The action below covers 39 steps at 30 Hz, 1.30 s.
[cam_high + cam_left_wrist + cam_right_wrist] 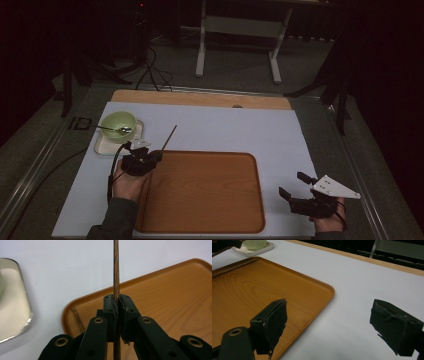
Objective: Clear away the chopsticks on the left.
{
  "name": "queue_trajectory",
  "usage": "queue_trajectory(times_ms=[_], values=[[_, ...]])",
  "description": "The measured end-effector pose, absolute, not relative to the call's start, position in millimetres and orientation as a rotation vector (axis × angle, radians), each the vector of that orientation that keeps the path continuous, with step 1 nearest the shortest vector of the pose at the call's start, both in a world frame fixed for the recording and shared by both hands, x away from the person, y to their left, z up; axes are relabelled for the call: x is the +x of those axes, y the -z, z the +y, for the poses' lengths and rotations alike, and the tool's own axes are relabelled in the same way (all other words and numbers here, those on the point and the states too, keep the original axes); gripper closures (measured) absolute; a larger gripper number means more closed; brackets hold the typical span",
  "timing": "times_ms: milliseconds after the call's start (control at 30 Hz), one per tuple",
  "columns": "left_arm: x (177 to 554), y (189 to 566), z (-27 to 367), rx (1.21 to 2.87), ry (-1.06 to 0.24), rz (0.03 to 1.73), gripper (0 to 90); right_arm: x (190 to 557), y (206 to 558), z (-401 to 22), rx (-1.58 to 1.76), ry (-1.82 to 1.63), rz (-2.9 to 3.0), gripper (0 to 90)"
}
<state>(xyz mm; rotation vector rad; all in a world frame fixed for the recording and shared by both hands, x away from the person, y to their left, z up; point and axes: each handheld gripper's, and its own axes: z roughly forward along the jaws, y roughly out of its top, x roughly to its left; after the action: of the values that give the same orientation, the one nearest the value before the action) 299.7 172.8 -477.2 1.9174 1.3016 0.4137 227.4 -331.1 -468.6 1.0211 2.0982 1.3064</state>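
Chopstick (116,270): dark wood, visible grain, matt. Tray (210,195): orange-brown wood grain, smooth, slight sheen. Worktop (240,127): pale matt sheet, paper-like. Left tongs (116,302): matt black plastic, pads worn. Bowl (118,124): pale green, glossy. Spoon (117,130): shiny metal.

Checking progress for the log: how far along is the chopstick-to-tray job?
Done: one chopstick already lies along the tray's left rim. In hand: left claw clamps the second chopstick at the tray's corner. Left: laying it down. Right claw open, idle.

Dark brown chopstick (116,267); orange-brown wood-grain tray (210,195); pale green bowl (118,123); white mat (235,130).
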Motion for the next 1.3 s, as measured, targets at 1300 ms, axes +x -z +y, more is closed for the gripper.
queue_trajectory(times_ms=[1300], values=[[266,512,190,1.771,-0.433,1.421,83.5,227,468,-330,1.013,-1.311,2.102,13.9]])
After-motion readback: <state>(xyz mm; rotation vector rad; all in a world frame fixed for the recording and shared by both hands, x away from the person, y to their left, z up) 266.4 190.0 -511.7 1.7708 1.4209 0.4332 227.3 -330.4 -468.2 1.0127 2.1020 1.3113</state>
